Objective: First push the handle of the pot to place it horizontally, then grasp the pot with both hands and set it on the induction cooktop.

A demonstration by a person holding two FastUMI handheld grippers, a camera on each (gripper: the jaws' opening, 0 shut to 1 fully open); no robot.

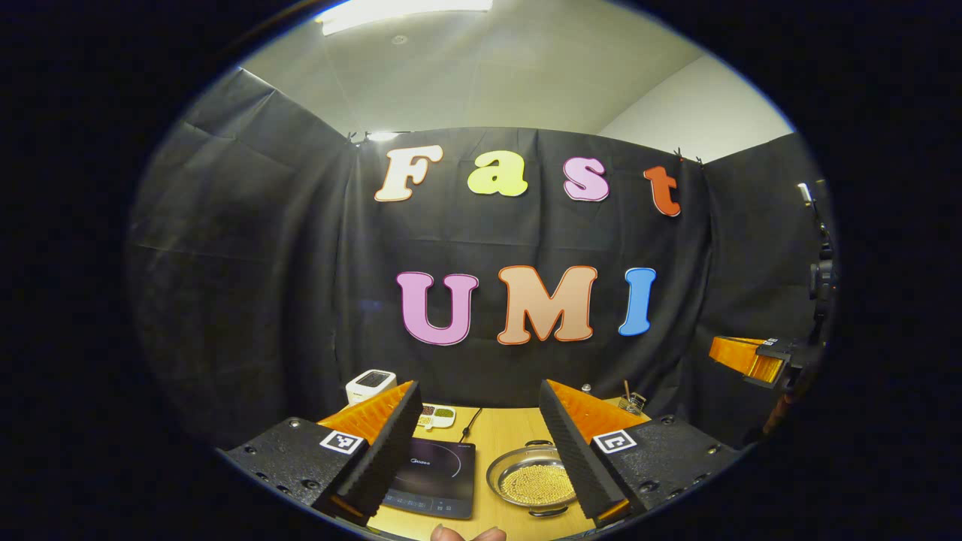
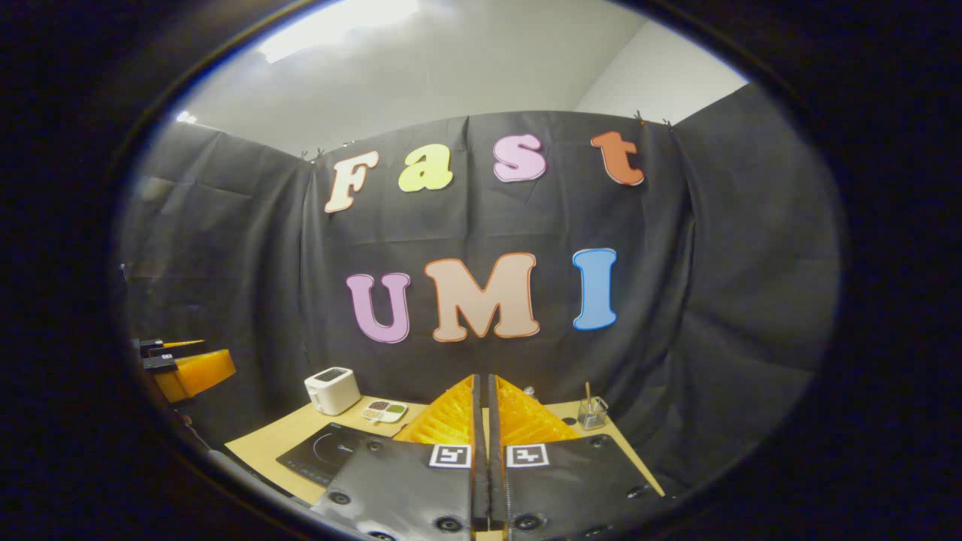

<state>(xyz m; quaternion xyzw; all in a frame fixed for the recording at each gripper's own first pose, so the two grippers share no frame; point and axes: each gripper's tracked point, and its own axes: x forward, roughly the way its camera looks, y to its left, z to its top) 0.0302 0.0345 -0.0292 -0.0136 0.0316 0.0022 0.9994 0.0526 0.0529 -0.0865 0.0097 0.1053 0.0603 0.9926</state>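
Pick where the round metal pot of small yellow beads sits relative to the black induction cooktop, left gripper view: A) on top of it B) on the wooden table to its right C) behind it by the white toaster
B: the round metal pot rests on the wooden table, right of the black induction cooktop, not on it.

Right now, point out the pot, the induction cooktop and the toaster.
pot (image 1: 532, 481): left gripper view, on the golden beads inside it.
induction cooktop (image 1: 440, 473): left gripper view, on its dark glass top.
toaster (image 2: 332, 391): right gripper view, on its white side.
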